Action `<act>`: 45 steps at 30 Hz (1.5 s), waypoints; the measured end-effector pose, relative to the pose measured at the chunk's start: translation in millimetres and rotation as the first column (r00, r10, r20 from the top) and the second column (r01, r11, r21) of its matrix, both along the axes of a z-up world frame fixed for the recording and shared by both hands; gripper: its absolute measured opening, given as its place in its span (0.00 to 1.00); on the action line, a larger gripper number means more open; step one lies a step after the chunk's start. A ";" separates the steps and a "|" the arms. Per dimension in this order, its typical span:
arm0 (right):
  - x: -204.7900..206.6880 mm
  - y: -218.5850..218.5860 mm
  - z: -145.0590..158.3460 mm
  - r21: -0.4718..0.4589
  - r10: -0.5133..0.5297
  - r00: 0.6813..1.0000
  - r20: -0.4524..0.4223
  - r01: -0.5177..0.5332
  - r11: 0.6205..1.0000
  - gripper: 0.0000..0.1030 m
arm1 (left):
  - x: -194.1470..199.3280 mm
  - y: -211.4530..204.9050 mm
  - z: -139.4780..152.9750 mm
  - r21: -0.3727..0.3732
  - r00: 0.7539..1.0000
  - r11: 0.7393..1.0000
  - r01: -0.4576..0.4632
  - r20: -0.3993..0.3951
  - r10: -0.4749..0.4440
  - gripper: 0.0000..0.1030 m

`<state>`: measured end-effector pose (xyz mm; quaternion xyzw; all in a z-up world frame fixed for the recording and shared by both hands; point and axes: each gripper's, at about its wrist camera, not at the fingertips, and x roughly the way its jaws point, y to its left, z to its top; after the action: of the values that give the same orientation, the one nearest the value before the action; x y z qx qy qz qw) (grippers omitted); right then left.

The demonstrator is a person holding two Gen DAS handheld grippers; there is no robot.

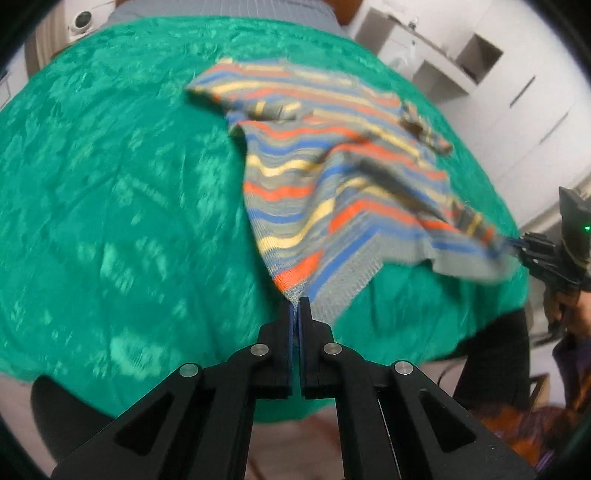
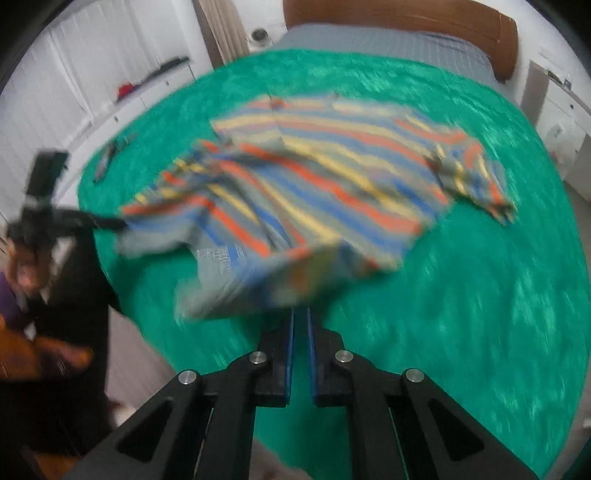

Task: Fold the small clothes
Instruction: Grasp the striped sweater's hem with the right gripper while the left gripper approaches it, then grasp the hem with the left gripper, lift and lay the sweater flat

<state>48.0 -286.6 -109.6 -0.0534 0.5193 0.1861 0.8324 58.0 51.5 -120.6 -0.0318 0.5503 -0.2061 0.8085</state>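
- Through the left wrist camera I saw my left gripper (image 1: 299, 301) pinched tight on a hem corner of the striped sweater (image 1: 332, 155), its jaws closed with only knit between them.
- That same view showed my right gripper (image 1: 517, 251) at the far right edge, clamped on the other hem corner, so the hem hung lifted between the two while the rest of the garment lay on the green blanket (image 1: 110, 184).
- From the right wrist camera the sweater (image 2: 314, 177) was motion-blurred; its near edge bunched over the right gripper's (image 2: 300, 314) tips, jaws nearly closed with a narrow gap, fabric pinched at the tips.
- Only this view showed the left gripper (image 2: 110, 222) from the side, reaching in from the left with the hem corner in its tips.
- The left camera alone gave me the white open shelving (image 1: 443, 66) beyond the bed; a small unclear object sat in one cubby.
- The right camera alone gave me the wooden headboard (image 2: 406, 22) and a white ledge (image 2: 147, 85) with something red on it.
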 end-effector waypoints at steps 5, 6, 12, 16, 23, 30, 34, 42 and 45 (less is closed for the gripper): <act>-17.8 -31.6 -26.0 0.074 -0.157 0.984 -0.089 0.163 0.984 0.20 | -7.3 11.7 -11.6 0.016 0.998 0.999 -0.039 -0.044 0.039 0.00; -20.0 -36.1 -25.0 0.123 -0.191 0.977 -0.099 0.202 0.972 0.38 | 0.2 13.9 -12.2 0.004 0.997 0.999 -0.050 -0.050 0.051 0.00; -40.6 -24.3 -44.6 0.463 -0.240 0.942 -0.236 0.326 0.824 0.62 | 6.3 24.9 -10.7 -0.018 0.996 0.997 -0.077 -0.044 0.076 0.00; -32.7 -8.9 -75.0 0.495 -0.299 0.911 -0.284 0.407 0.768 0.38 | 6.7 31.7 -10.8 -0.012 0.995 0.996 -0.089 -0.051 0.088 0.00; -63.1 -46.8 -10.0 0.407 -0.279 0.934 -0.224 0.350 0.844 0.06 | -17.5 64.5 27.0 -0.006 0.996 0.996 -0.089 -0.006 0.089 0.00; -59.1 -62.7 -29.9 0.223 -0.356 0.895 -0.269 0.417 0.881 0.06 | -24.5 43.0 -14.8 0.051 0.997 0.997 -0.052 -0.053 0.055 0.01; -53.2 -52.5 -40.8 0.164 -0.365 0.900 -0.237 0.408 0.898 0.06 | -24.3 42.3 -15.5 -0.022 0.997 0.997 -0.069 -0.036 0.068 0.50; -51.7 -50.8 -30.0 0.183 -0.351 0.911 -0.216 0.391 0.902 0.06 | -5.6 9.0 -51.5 0.078 0.994 0.995 -0.055 -0.094 0.062 0.01; -58.2 -52.2 -16.3 0.126 -0.370 0.905 -0.208 0.400 0.908 0.05 | -13.1 6.0 -44.3 0.100 0.994 0.993 -0.061 -0.081 0.069 0.00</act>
<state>-10.2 -338.8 -125.9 0.1370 0.5751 0.0643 0.8039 44.8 57.5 -164.9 -0.0192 0.5919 -0.1511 0.7915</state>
